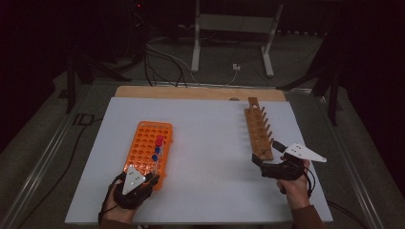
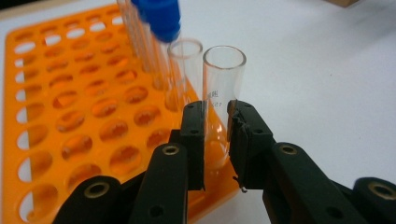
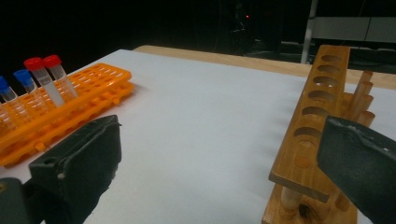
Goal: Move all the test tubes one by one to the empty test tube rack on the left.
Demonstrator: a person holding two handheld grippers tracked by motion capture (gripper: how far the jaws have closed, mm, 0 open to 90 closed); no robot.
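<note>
We have the left tongs (image 2: 216, 135) pinched on an open glass tube (image 2: 223, 88) that stands in the near right corner of the orange rack (image 2: 70, 116), with a second open tube (image 2: 183, 70) just behind it and the capped tubes (image 2: 156, 18) farther along the same side. The jaws grip the tube below its rim, one on each side, and the tube looks upright between them. Our right tongs (image 3: 219, 163) are spread wide, holding nothing, at the near end of the wooden rack (image 3: 317, 112), whose row of holes is empty; from the high view, that rack (image 1: 258, 129) lies well apart from the orange one (image 1: 150, 145), across the white worktop (image 1: 210, 143). We judge the step in hand to be lifting this tube out, probably to carry it over to the wooden rack. To do it well, we should draw straight up along the tube's own line until its foot is free of the hole, since any tilt would bind it against the plastic or knock the neighbour. The grip wants to be firm but gentle, as bare glass is slick and brittle. The right tongs can steady the wooden rack, so that it does not shift when the tube goes in.
</note>
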